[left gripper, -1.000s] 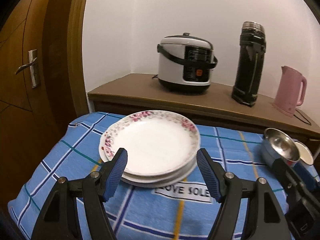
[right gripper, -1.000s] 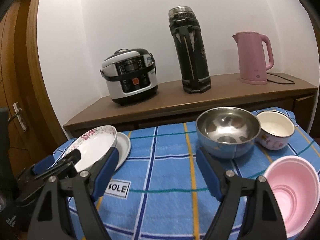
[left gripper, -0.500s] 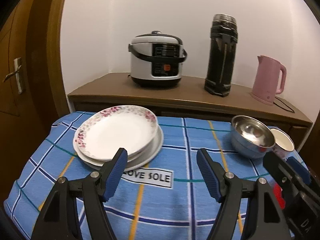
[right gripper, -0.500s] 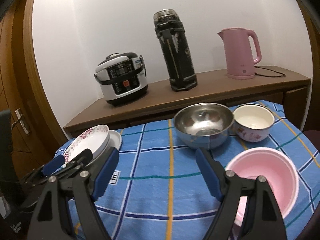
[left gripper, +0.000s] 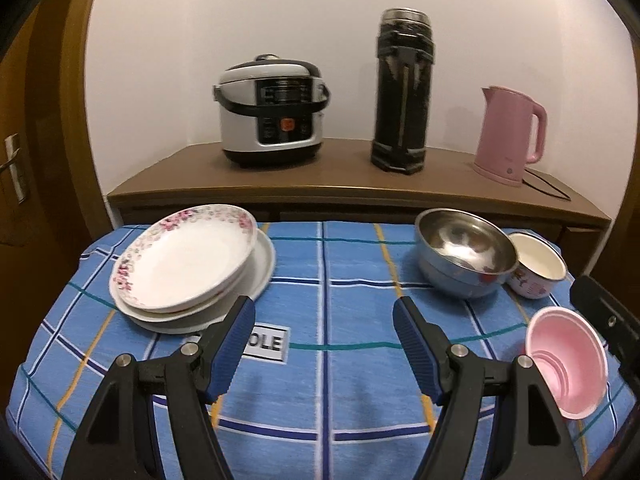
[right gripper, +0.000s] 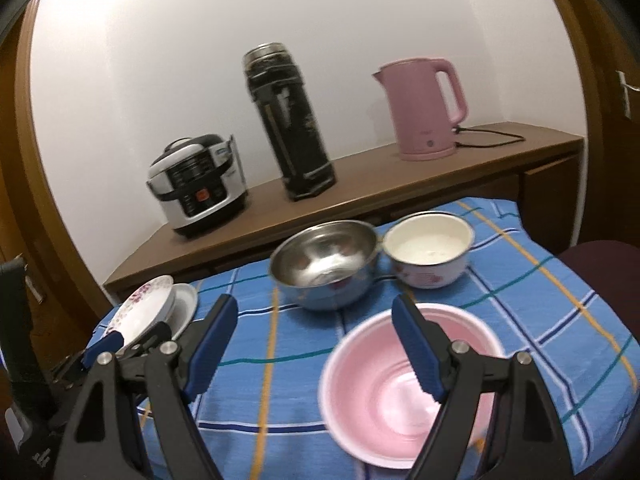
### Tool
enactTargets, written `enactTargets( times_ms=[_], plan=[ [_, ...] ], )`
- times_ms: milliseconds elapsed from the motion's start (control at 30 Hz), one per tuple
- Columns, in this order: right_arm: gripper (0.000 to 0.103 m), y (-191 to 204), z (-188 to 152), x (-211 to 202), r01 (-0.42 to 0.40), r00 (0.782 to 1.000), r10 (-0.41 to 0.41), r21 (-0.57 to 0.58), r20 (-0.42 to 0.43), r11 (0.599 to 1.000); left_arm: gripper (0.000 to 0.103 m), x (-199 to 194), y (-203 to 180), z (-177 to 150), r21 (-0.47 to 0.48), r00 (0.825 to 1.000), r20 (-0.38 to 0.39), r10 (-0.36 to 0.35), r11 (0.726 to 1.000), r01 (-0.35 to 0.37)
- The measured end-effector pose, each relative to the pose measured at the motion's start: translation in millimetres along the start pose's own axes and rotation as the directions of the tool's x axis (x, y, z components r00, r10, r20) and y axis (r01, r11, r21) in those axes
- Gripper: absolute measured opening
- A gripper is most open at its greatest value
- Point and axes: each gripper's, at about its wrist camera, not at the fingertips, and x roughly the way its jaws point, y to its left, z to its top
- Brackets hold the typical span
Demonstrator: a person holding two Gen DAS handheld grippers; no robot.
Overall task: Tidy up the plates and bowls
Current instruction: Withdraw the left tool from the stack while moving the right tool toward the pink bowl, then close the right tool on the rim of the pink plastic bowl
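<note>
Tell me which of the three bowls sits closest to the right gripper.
The pink bowl: it lies right under the right gripper, one finger over its rim. The steel bowl and white bowl sit farther back, side by side.

Motion-blurred: pink bowl [right gripper: 408,384], near rim partly hidden behind right gripper [right gripper: 314,344]. Beside pink bowl, label [left gripper: 268,343] half covered, leaving only "OLE".

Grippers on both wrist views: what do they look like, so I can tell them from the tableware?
The left gripper and the right gripper match: black plastic arms with silver rivets, ending in blue ribbed pads. No cables, markings or sleeves show.
</note>
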Motion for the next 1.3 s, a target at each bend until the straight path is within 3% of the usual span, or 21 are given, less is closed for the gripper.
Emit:
enactTargets(
  times_ms=[300,467,667,833,1300],
  plan=[
    [0.063,-68,8,-28,0.117,0.993,-0.119,0.080,0.022,0.990,0.074,-1,-36,-4,0.059,0.994,-0.013,-0.106,0.993,0.106],
    [0.042,-94,4,-27,0.121,0.993,-0.119,0.100,-0.027,0.988,0.073,-1,-59,-9,0.087,0.985,-0.043,-0.167,0.982,0.170],
    [0.044,-96,-11,-22,0.079,0.995,-0.074,0.068,-0.073,0.995,0.073,-1,-81,-10,0.098,0.970,-0.075,-0.230,0.967,0.236],
    [0.044,-99,-14,-20,0.062,0.995,-0.055,0.079,-0.087,0.995,0.074,3,-99,-11,0.132,0.973,-0.101,-0.208,0.966,0.220],
    [0.044,-92,-20,-12,0.047,0.993,-0.042,0.047,-0.113,0.998,0.072,20,-107,-16,0.109,0.958,-0.177,-0.225,0.963,0.247]
  ],
)
